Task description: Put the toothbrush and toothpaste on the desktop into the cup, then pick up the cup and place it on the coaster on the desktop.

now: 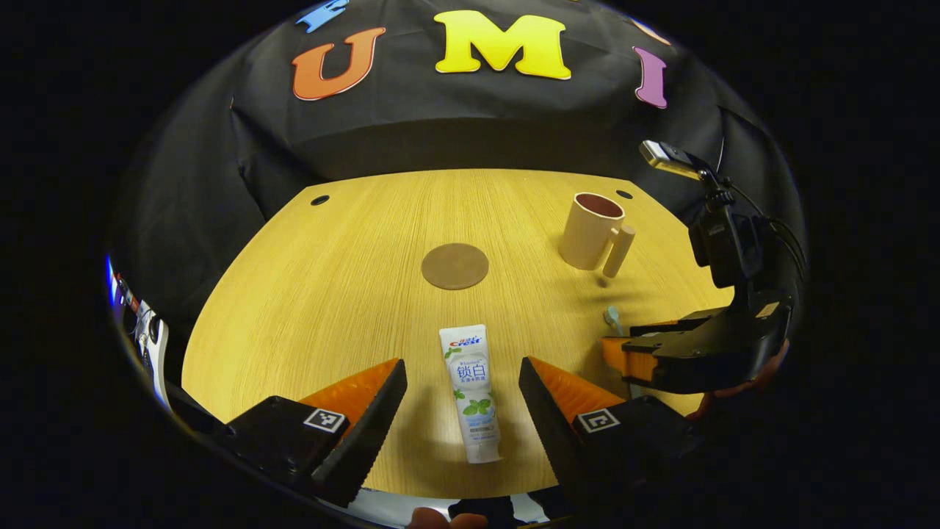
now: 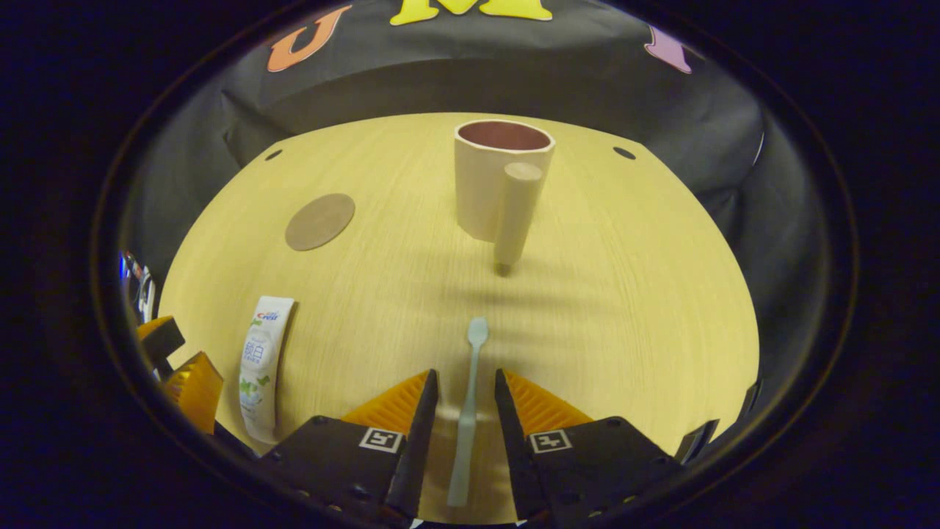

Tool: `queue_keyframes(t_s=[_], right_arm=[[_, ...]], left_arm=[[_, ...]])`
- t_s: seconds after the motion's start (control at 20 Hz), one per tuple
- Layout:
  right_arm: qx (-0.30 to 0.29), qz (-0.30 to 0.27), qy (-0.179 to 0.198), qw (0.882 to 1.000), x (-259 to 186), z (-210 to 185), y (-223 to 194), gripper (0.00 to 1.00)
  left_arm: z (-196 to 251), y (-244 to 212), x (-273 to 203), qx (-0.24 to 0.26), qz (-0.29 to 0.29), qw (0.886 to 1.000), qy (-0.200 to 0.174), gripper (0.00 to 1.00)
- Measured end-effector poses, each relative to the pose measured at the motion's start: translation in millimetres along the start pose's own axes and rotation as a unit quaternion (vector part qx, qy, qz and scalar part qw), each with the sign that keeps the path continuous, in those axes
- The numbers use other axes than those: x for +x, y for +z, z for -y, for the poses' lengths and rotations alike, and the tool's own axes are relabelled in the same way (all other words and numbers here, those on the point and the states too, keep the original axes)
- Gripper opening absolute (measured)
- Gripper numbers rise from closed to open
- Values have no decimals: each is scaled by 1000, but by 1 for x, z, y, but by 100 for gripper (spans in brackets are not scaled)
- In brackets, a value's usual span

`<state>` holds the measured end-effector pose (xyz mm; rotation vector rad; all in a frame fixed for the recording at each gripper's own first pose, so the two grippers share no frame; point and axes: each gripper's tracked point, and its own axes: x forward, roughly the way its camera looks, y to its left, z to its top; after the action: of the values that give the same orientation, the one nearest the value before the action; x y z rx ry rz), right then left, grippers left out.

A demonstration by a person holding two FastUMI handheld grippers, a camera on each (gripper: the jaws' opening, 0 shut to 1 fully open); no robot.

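The white toothpaste tube (image 1: 470, 393) lies flat on the wooden desktop (image 1: 330, 294), pointing away from me. My left gripper (image 1: 461, 367) stands open around the tube, with a wide gap on each side. To the right, the pale green toothbrush (image 2: 470, 397) lies lengthwise between the fingers of my right gripper (image 2: 465, 376). That gripper is open, its fingers close to the handle but apart from it. The beige cup (image 2: 488, 184) with a peg handle (image 2: 518, 213) stands upright and empty beyond the brush. The round brown coaster (image 2: 320, 220) lies far left of the cup.
In the left gripper view the coaster (image 1: 454, 265) sits mid-table, the cup (image 1: 591, 230) back right, and the right gripper (image 1: 618, 339) low at the right beside the toothbrush head (image 1: 612, 317). Two small holes (image 1: 319, 200) mark the table's far corners.
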<state>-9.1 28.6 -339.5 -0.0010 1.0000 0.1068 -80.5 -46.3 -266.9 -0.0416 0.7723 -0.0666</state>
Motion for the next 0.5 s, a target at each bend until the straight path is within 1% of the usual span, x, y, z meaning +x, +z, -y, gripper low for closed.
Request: queue_keyframes(t_s=[0.05, 0.15, 0.25, 0.3, 0.35, 0.4, 0.45, 0.5], right_arm=[[0, 0, -2, 1000, 2, 1, -1, 43], [6, -2, -2, 1000, -1, 1, -2, 33], [13, -3, 4, 1000, -1, 2, -3, 33], [14, -3, 0, 1000, 2, 5, -4, 33], [22, 1, -3, 1000, 3, 8, -4, 17], [26, -2, -1, 1000, -1, 7, -5, 5], [31, 1, 4, 1000, -1, 5, -4, 10], [37, 0, 8, 999, 0, 6, -4, 6]], left_arm=[[1, -3, 0, -4, -5, 1000, 0, 98], [3, -8, 2, -11, -10, 1000, 1, 98], [3, -14, 5, -19, -17, 1000, 3, 98], [4, -18, 6, -23, -22, 999, 4, 98], [5, -22, 9, -27, -28, 999, 4, 98], [6, -25, 10, -31, -33, 999, 4, 98], [9, -29, 11, -35, -38, 999, 3, 98], [11, -32, 12, -38, -43, 998, 1, 98]])
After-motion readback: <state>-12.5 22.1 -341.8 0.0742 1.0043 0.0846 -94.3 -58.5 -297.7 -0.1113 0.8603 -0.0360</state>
